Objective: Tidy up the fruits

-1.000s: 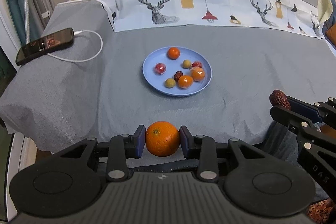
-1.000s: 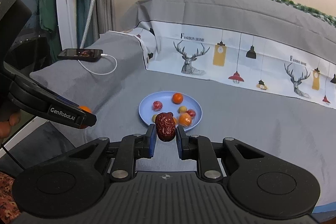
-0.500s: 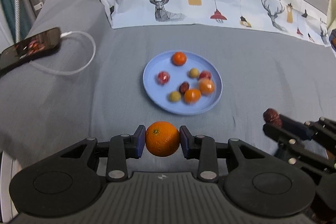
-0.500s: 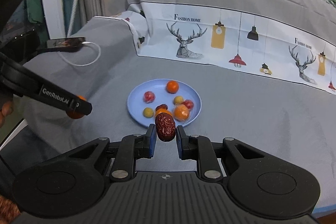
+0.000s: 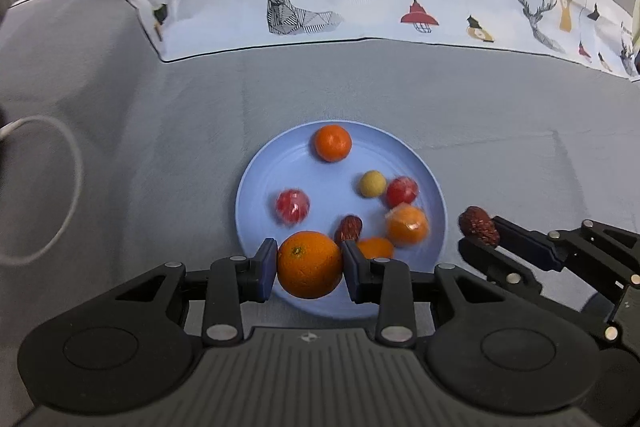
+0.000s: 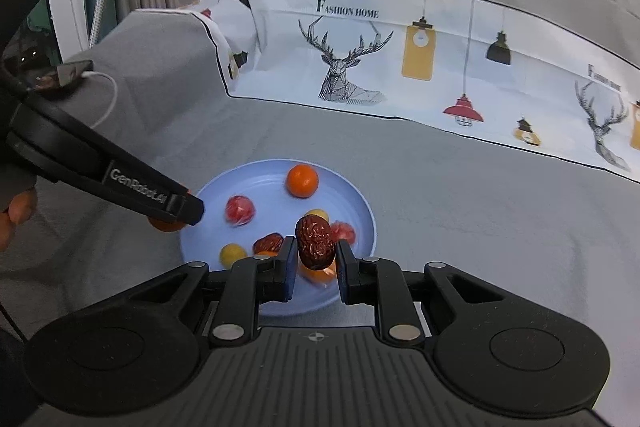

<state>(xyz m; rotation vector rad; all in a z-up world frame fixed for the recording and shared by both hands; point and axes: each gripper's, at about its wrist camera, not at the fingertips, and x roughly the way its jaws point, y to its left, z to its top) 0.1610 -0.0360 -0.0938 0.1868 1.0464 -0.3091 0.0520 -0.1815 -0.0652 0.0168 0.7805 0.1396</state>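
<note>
My left gripper (image 5: 310, 265) clamps an orange (image 5: 309, 264) and my right gripper (image 6: 316, 253) pinches a red date (image 6: 315, 242), both over the near edge of the blue plate (image 5: 256, 187). Released there, the orange may roll off or knock the fruit just beyond it.

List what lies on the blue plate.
On the blue plate: a mandarin, two red wrapped fruits, a yellow ball, a date, a wrapped orange. The held orange covers part of the near rim.
</note>
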